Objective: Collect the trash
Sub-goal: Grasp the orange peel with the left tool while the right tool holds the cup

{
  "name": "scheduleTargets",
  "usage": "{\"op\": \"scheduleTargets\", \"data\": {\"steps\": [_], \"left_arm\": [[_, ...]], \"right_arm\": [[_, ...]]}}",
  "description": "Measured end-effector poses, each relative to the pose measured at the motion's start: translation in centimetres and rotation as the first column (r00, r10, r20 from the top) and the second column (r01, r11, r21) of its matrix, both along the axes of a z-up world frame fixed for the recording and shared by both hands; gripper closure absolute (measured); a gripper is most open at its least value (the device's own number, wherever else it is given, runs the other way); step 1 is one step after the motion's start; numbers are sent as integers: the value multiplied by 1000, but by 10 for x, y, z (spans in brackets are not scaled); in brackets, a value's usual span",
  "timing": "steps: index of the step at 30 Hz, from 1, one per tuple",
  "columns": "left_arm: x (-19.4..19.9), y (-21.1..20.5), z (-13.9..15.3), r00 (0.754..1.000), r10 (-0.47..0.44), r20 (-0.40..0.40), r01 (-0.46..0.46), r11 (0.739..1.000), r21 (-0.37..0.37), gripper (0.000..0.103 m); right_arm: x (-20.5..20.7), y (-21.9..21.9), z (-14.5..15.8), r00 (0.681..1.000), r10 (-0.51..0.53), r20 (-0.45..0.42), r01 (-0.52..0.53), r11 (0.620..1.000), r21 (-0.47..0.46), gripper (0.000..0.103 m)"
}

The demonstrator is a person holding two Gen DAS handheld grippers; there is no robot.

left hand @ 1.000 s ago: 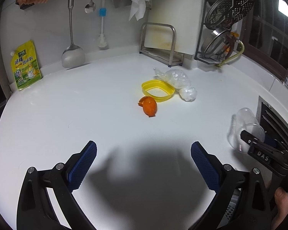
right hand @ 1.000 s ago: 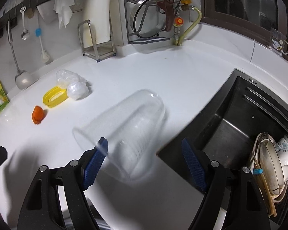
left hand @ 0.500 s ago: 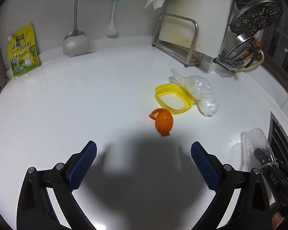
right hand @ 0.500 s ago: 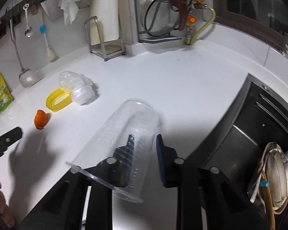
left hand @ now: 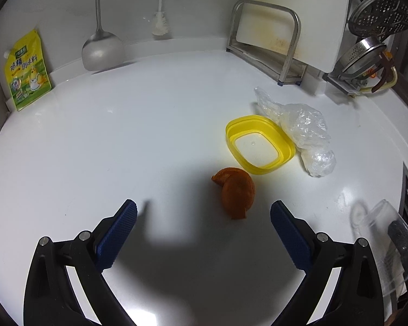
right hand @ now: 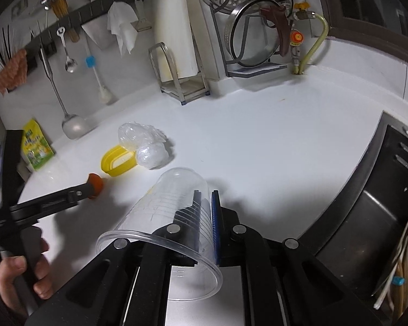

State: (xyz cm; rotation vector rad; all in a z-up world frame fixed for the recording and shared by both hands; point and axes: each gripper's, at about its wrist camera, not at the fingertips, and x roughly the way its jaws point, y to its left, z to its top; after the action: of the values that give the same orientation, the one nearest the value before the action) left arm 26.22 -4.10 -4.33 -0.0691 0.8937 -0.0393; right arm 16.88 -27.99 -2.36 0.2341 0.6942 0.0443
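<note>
Trash uncollected: orange peel [left hand: 236,191], yellow lid [left hand: 259,144], crumpled plastic wrap [left hand: 303,133] lie mid-counter [left hand: 122,141], toward back edge. Right gripper [right hand: 206,212] pinches wall of clear cup [right hand: 174,217], one finger inside, near sink edge. Left gripper [left hand: 204,233] spread wide, peel just ahead between fingers, not gripped. Nothing in cup yet; all three pieces remain

Dim, cool light; soft shadow low centre on the table [left hand: 176,125], heavy fisheye bending, dark corners, blur at far left.
</note>
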Motion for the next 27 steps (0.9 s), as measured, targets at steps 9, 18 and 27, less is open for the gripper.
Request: {"op": "scheduleTargets", "data": {"steps": [9,18,27], "left_arm": [[14,-13,-5,1000,-15,-25,16,999,48,43],[-5,-25,0,997,-73,17,72,996,51,82],[-59,-26,25,987,-118,112,108,990,92,82]], "right_arm": [[-1,-2,3,1000,13,26,-14,999,42,95],[-3,-1,5,999,32,39,-34,998,48,95],[-22,10,9,996,66,58,-68,997,36,95]]}}
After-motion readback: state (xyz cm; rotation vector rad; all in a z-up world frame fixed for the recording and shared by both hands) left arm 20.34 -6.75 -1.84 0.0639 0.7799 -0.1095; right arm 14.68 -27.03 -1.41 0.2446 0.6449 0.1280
